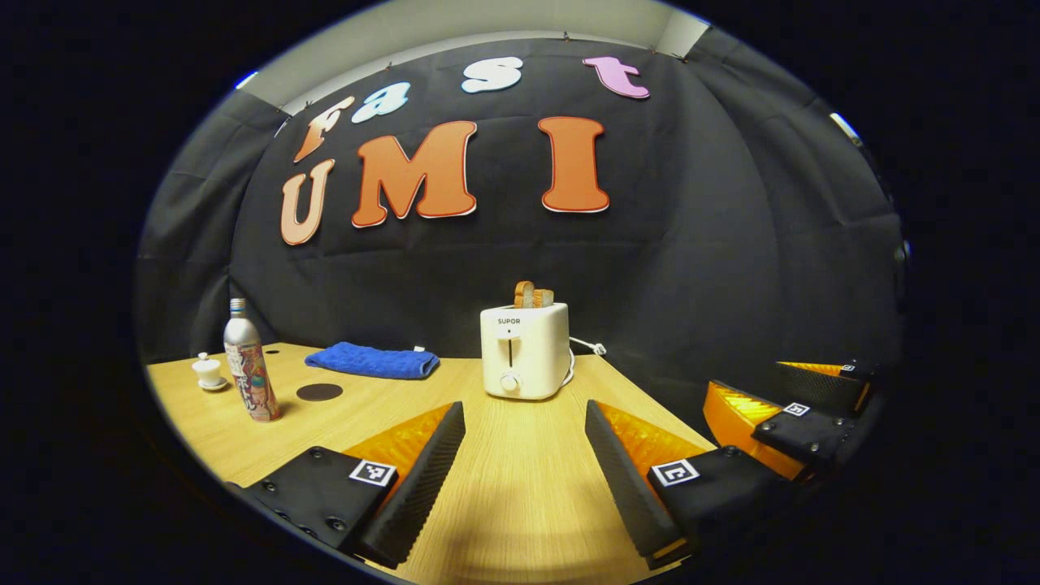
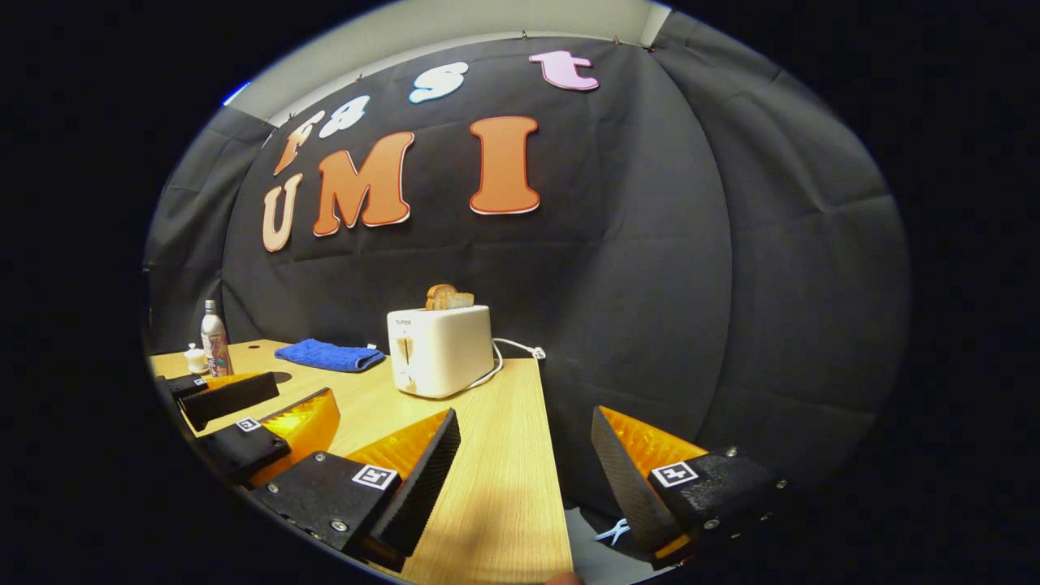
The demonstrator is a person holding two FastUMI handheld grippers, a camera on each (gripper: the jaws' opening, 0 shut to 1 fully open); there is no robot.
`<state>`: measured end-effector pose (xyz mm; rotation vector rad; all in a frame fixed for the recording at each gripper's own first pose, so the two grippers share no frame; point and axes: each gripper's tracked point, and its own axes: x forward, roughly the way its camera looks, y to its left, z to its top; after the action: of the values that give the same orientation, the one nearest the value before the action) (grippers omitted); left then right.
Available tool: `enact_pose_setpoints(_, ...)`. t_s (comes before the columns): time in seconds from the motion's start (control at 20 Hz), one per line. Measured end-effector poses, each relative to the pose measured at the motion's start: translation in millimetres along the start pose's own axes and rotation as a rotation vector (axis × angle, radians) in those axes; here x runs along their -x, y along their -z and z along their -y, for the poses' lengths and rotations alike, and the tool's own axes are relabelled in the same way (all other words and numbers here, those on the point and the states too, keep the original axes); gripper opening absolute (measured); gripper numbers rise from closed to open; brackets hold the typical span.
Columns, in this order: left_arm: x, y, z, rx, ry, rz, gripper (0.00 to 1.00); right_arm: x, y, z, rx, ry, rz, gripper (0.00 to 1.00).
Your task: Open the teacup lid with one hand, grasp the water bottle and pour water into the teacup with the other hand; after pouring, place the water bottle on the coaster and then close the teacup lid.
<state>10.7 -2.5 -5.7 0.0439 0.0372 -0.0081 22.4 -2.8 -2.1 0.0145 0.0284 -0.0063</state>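
Left gripper (image 1: 524, 479): low over the table's near part, level, fingers pointing toward the back wall; jaws spread wide, nothing between them; also seen in the right gripper view (image 2: 252, 410) at lower left, likewise parted and holding nothing.
Right gripper (image 2: 524, 479): at the table's right edge, level, facing the back wall; jaws released and wide apart, gripping nothing; left finger over the wood, right finger beyond the edge; seen in the left gripper view (image 1: 800, 402) at lower right, just beside the left gripper.
Table (image 1: 520, 496): light wood; bare between the left gripper's fingers.
Bottle (image 1: 250, 363): upright, capped, silver with a printed label; far left of the table, well apart from both grippers; small in the right gripper view (image 2: 214, 340).
Teacup (image 1: 209, 371): white, on a saucer, lid on; just left of and behind the bottle; whether they touch cannot be told.
Coaster (image 1: 319, 392): dark round disc, flat; just right of the bottle, apart from it, nothing on it.
Towel (image 1: 375, 361): blue, folded; behind the coaster, near the wall.
Toaster (image 1: 524, 350): white, mid-table at the back; two bread slices (image 1: 532, 295) standing in its slots; white cord (image 1: 587, 346) trailing to the right.
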Motion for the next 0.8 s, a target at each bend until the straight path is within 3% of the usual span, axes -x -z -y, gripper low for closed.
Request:
enact_pose_setpoints(0.1, -25, -6, 0, -0.045, 0.0, 0.004, 1.0, -53, -9, 15, -0.012, 0.075, 0.009, 0.98)
enact_pose_setpoints(0.2, -58, -23, -1, -0.042, -0.005, 0.042, 0.93, -55, -51, 51, -0.007, 0.206, 0.069, 1.0)
enact_pose_setpoints(0.25, -70, -39, -8, -0.023, -0.007, 0.065, 1.0, -59, -73, 66, -0.005, 0.262, 0.119, 0.98)
enact_pose_setpoints(0.3, -78, -54, -18, 0.006, -0.002, 0.096, 1.0, -49, -100, 80, 0.003, 0.313, 0.166, 1.0)
enact_pose_setpoints(0.35, -82, -73, -31, 0.026, 0.007, 0.118, 0.93, -33, -122, 89, 0.02, 0.364, 0.202, 0.98)
enact_pose_setpoints(0.5, -79, -113, -77, 0.086, 0.086, 0.128, 0.93, 30, -173, 103, 0.124, 0.479, 0.262, 0.98)
enact_pose_setpoints(0.55, -72, -126, -94, 0.114, 0.118, 0.136, 0.93, 54, -184, 98, 0.166, 0.5, 0.268, 0.98)
enact_pose_setpoints(0.6, -65, -139, -115, 0.126, 0.132, 0.149, 0.84, 76, -195, 87, 0.217, 0.516, 0.257, 0.94)
enact_pose_setpoints(0.7, -49, -159, -155, 0.128, 0.143, 0.172, 0.84, 114, -209, 65, 0.283, 0.568, 0.246, 0.98)
enact_pose_setpoints(0.75, -42, -164, -169, 0.135, 0.172, 0.176, 0.98, 131, -216, 50, 0.3, 0.594, 0.242, 1.0)
enact_pose_setpoints(0.8, -36, -170, -183, 0.145, 0.195, 0.185, 0.93, 145, -220, 30, 0.299, 0.602, 0.243, 0.99)
